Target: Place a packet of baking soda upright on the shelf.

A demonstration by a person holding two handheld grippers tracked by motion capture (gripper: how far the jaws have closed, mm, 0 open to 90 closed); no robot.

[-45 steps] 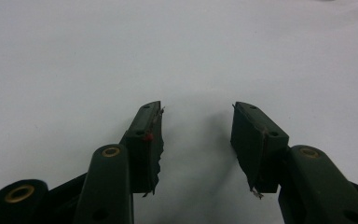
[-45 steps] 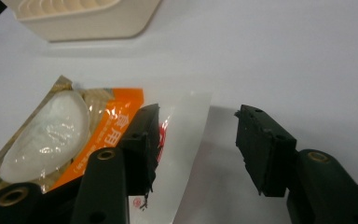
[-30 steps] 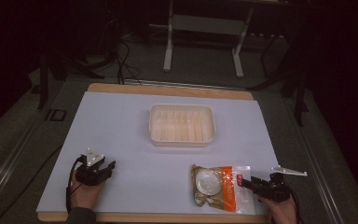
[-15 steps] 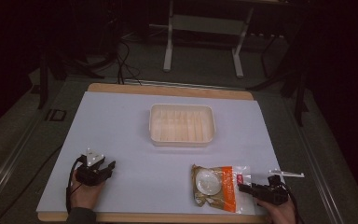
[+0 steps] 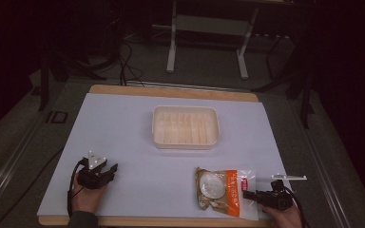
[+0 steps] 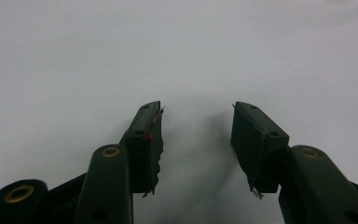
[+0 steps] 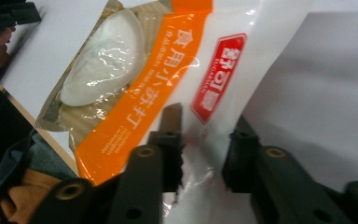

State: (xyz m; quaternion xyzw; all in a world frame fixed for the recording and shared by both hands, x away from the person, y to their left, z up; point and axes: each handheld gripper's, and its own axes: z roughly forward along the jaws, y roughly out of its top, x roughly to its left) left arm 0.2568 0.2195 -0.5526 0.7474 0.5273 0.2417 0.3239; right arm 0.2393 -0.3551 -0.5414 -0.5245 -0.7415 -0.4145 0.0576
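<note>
Right gripper [image 5: 247, 194] is closing in on the orange-and-white plastic snack packet [image 5: 223, 190].

Having slid leftward since a second ago, its fingers are now straddling the packet's white end, spread, not yet pinching; likely a pickup is starting. The glossy, crinkled packet is lying flat near the counter's [image 5: 123, 123] front edge; left gripper [image 6: 196, 135] is idling, fingers spread.

A table [image 5: 123, 128] with a white top carries a tray [image 5: 185, 126] far ahead of both grippers and a packet [image 5: 223, 191] touching the right gripper [image 5: 247, 194].
</note>
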